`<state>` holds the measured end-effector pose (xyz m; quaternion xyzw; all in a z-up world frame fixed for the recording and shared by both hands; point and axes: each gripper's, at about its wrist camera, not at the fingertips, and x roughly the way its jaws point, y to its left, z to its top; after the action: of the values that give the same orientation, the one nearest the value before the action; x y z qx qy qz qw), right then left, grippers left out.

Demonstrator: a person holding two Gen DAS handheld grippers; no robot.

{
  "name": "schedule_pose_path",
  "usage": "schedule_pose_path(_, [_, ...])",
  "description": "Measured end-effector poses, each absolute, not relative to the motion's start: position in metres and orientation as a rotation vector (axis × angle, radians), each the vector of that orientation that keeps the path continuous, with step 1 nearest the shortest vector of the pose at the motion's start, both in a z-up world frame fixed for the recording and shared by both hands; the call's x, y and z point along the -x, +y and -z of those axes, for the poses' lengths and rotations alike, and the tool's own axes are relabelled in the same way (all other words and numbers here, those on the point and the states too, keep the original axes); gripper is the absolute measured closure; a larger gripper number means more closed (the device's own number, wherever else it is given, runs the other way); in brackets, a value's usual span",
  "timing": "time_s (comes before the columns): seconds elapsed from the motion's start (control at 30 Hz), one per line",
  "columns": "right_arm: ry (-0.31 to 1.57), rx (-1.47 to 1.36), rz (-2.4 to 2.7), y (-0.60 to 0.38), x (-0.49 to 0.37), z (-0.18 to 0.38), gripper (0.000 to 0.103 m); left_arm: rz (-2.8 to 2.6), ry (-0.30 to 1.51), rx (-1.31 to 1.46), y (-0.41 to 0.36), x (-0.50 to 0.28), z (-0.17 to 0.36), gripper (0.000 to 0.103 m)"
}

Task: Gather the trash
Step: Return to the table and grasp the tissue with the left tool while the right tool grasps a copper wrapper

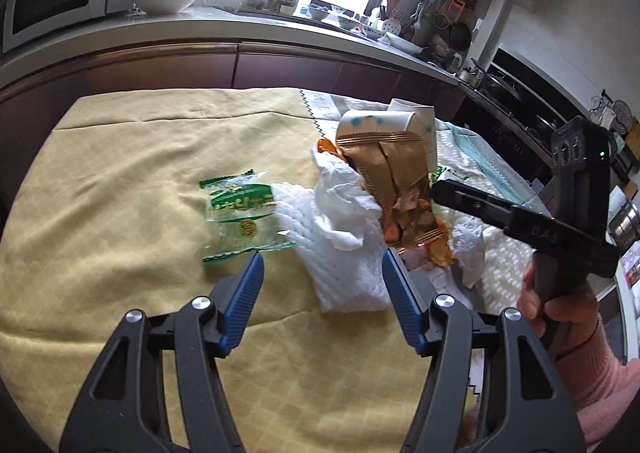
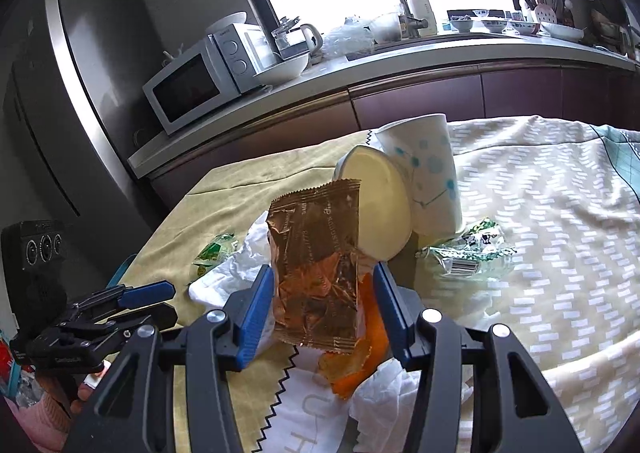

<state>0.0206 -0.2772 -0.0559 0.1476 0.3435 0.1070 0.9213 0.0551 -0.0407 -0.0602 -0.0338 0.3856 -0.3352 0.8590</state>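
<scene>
Now the right gripper (image 2: 323,295) clamps a brown snack wrapper (image 2: 314,265) upright over the cloth. Left gripper (image 1: 323,271), jaws apart & empty, hovers w/ white paper towel (image 1: 340,253) just ahead, long axis near-to-far.

A bench under a yellow cloth (image 1: 120,189) carries a green wrapper (image 1: 236,213), white tissue (image 1: 340,245) just beside it, and dotted paper cups (image 2: 432,181) beyond.

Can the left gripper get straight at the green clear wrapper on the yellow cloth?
Probably yes. The left gripper is open and empty, and the green clear wrapper lies flat just off its left fingertip, uncovered except where the white tissue overlaps one edge.
</scene>
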Motion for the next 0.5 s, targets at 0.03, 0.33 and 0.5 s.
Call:
schedule_pose_path(0.03, [0.711,-0.303,-0.22,-0.277,-0.023,0.057,0.054,0.712,0.81,0.073,-0.045,-0.056,0.06,0.043])
schedule_pose_path(0.33, [0.752,-0.359,-0.251,-0.28,-0.036,0.07,0.054,0.716,0.9,0.057,-0.075,-0.078,0.075,0.06])
schedule_pose_path(0.5, [0.747,-0.374,-0.26,-0.281,-0.034,0.069,0.059,0.721,0.91,0.065,-0.078,-0.082,0.077,0.075])
